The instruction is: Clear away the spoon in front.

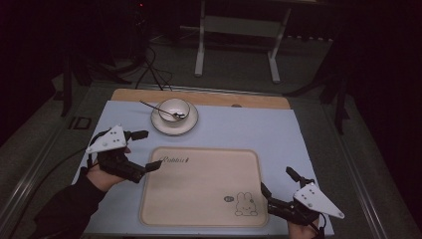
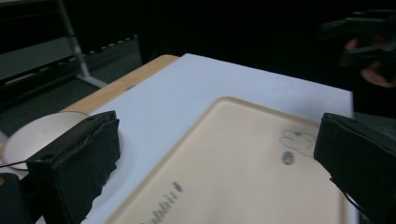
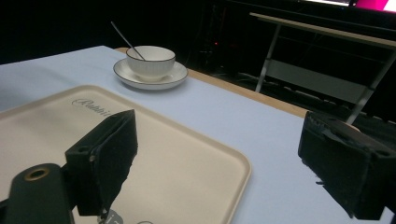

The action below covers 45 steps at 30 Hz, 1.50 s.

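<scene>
Both tongs gaping, nothing held. High view: left gripper (image 1: pixel 142 149) hovers at the tray's (image 1: pixel 201 186) left edge, jaws spread wide; right gripper (image 1: pixel 279 183) off the tray's lower right corner, jaws apart too. Tray sits on the pale blue mat (image 1: pixel 259 129), rabbit print near its right corner. Bowl (image 1: pixel 174 109) on saucer (image 1: pixel 189 125) with spoon (image 1: pixel 158 109) in it, beyond the tray. Left gripper view: jaws wide, empty, tray (image 2: pixel 243 163) between them, saucer (image 2: pixel 37 133) behind the left jaw. Right gripper view: jaws wide, empty, tray (image 3: pixel 187 168) below, bowl (image 3: pixel 151 60) on saucer (image 3: pixel 175 74) far back, spoon (image 3: pixel 123 35) leaning out.
</scene>
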### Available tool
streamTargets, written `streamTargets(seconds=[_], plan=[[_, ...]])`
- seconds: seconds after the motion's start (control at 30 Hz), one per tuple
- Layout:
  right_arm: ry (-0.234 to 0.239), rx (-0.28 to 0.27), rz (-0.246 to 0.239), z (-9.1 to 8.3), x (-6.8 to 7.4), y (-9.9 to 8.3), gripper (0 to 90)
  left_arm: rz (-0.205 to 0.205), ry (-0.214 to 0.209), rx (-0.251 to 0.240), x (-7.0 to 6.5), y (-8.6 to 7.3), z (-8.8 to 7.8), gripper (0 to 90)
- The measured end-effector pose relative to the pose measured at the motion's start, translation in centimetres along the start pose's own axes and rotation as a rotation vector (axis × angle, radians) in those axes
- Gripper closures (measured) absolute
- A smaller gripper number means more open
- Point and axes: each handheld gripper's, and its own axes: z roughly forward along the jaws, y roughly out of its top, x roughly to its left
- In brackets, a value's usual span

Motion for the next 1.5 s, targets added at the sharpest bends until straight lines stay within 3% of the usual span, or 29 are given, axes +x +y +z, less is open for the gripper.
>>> streamTargets(seconds=[0.23,0.4,0.47,0.57,0.8,0.93,1.23,1.37,1.5], plan=[[0.006,-0.004,-0.003,0.0,0.0,0.0,11.8,-0.034,0.068,0.013,2.7,0.1,0.9,1.8],[0.007,-0.007,-0.004,-0.1,0.0,0.0,11.8,-0.082,0.114,0.006,5.0,0.0,1.5,3.0],[0.008,-0.007,-0.004,-0.1,0.0,0.0,11.8,-0.090,0.116,0.005,5.4,-0.1,1.6,4.3],[0.008,-0.009,-0.005,-0.1,0.0,0.0,11.8,-0.125,0.160,0.001,6.9,-0.6,2.1,5.3],[0.007,-0.006,-0.001,0.0,0.0,-0.1,11.9,-0.204,0.202,0.004,9.6,-2.3,2.7,9.0],[0.009,-0.005,0.002,0.0,0.0,-0.1,11.9,-0.233,0.238,0.011,10.9,-3.1,3.2,11.1],[0.016,-0.004,0.000,0.0,0.0,-0.1,11.9,-0.303,0.276,0.025,12.9,-4.3,4.3,14.9],[0.017,-0.004,-0.001,0.0,0.0,-0.1,11.9,-0.371,0.294,0.019,14.2,-5.2,5.0,15.3],[0.017,-0.007,0.000,0.0,0.0,-0.1,11.9,-0.408,0.307,0.010,15.0,-5.9,5.6,15.9]])
